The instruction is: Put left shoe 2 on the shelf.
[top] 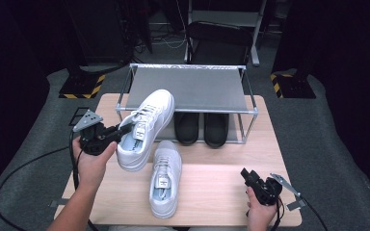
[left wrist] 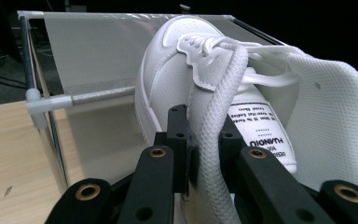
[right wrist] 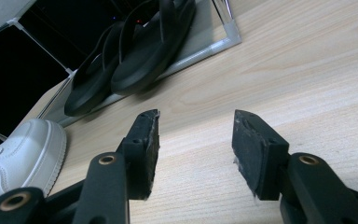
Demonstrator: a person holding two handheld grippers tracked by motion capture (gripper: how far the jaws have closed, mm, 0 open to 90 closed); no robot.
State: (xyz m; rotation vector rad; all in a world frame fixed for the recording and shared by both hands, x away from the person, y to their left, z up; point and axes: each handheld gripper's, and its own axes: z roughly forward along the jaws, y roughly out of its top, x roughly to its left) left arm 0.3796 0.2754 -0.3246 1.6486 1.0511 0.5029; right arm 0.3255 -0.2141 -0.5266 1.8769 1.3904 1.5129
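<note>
My left gripper (top: 123, 131) is shut on the padded collar of a white sneaker (top: 145, 126) and holds it off the table, tilted, with its toe up by the front bar of the shoe rack (top: 192, 110). In the left gripper view the jaws (left wrist: 205, 123) pinch the mesh rim of the sneaker (left wrist: 172, 74), whose tongue label shows. The second white sneaker (top: 165, 179) lies flat on the wooden table (top: 217, 185). My right gripper (top: 247, 175) rests low at the table's right front, open with nothing between its fingers (right wrist: 196, 135).
A pair of black slippers (top: 202, 128) sits on the lower level under the rack's grey top shelf (top: 188, 86); in the right gripper view the slippers (right wrist: 135, 51) lie ahead. Dark chair and equipment stands are behind the table. Cables trail off both sides.
</note>
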